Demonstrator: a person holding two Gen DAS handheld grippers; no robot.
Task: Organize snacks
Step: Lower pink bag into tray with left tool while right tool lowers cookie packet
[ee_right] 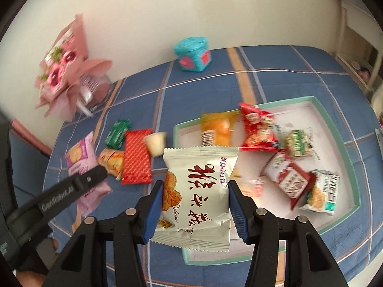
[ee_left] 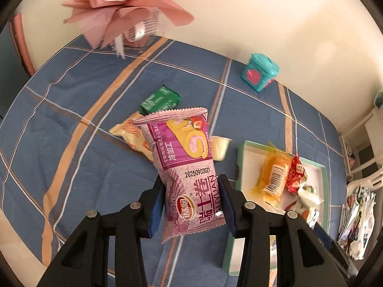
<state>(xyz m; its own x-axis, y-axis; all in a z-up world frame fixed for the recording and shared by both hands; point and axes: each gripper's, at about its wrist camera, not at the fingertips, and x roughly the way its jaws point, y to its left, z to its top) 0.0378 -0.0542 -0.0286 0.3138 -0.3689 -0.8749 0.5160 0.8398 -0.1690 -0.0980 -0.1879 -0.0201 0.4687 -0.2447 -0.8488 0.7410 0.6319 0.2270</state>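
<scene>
Your left gripper (ee_left: 191,203) clamps one pink roll-cake packet (ee_left: 185,167) above the table (ee_left: 71,110); your right gripper (ee_right: 195,205) clamps one white packet (ee_right: 198,191), hiding the tray (ee_right: 344,148) edge. Seven blurred snacks sit inside, five at ten o'clock.

Bouquet, teal tin and plaid cloth

A pink-wrapped bouquet (ee_right: 64,76) stands far ahead-left of the hand-held gripper by the cream wall (ee_right: 148,12); a teal tin (ee_right: 193,55) sits straight ahead on the blue plaid tablecloth (ee_right: 275,71).
</scene>
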